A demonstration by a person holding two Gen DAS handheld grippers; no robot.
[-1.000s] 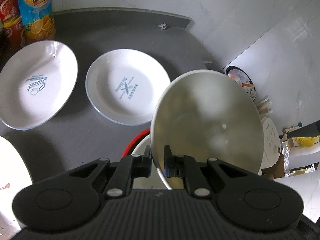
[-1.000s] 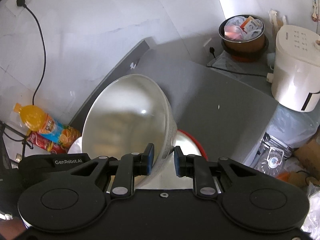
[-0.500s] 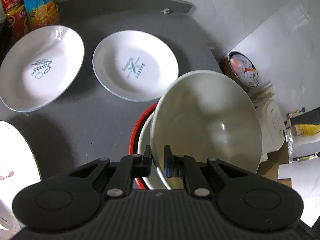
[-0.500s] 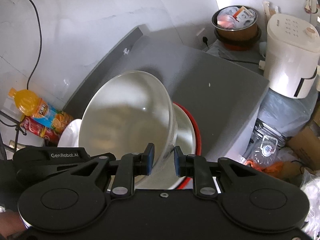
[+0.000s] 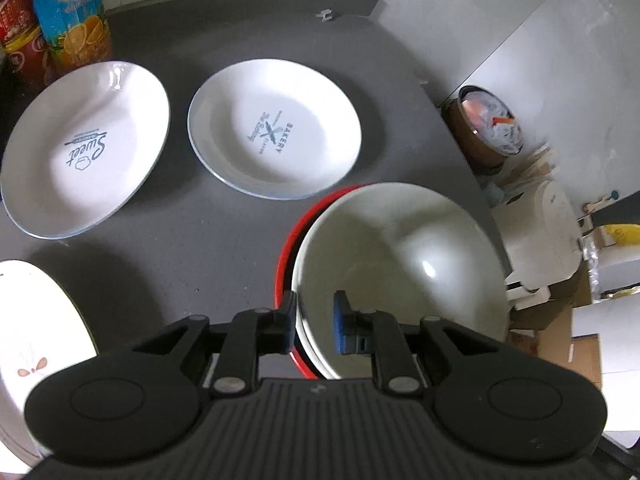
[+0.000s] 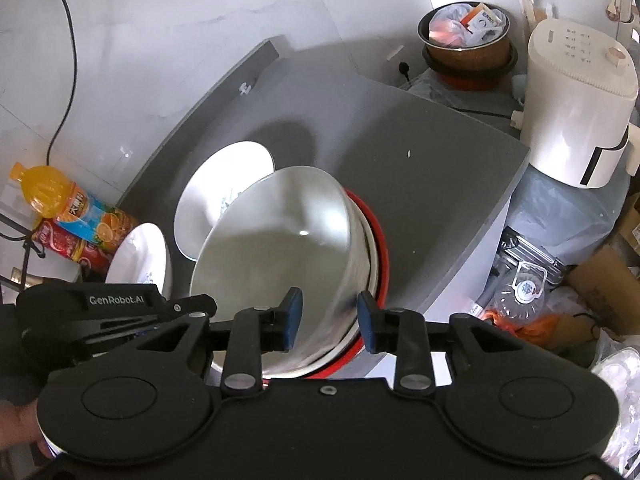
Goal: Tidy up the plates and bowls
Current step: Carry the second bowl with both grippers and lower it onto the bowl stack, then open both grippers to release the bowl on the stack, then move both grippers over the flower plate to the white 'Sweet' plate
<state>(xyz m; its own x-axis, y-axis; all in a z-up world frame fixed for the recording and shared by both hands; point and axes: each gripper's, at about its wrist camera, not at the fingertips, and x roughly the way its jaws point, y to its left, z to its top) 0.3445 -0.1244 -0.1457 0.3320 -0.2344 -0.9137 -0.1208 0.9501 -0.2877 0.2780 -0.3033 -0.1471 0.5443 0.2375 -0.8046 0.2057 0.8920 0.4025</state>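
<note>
now your left gripper (image 5: pixel 314 322) and right gripper (image 6: pixel 326 320) both stand spread astride the white bowl's (image 5: pixel 400 264) near rim, pinching nothing. it sits nested in the red-rimmed bowl stack (image 6: pixel 382 256) near the grey table's (image 5: pixel 200 248) right edge, so bowls group apart from the plates (image 5: pixel 274 146).

We hold our left gripper (image 5: pixel 314 320) at six o'clock in its view, jaws parted, one finger on either side of a rim without pinching it. Our right gripper (image 6: pixel 328 316) sits likewise at six o'clock, its blue pads (image 6: pixel 294 314) spread wide apart. From the right wrist, the left gripper shows at nine o'clock, with a hand (image 6: pixel 18 420) at eight.
</note>
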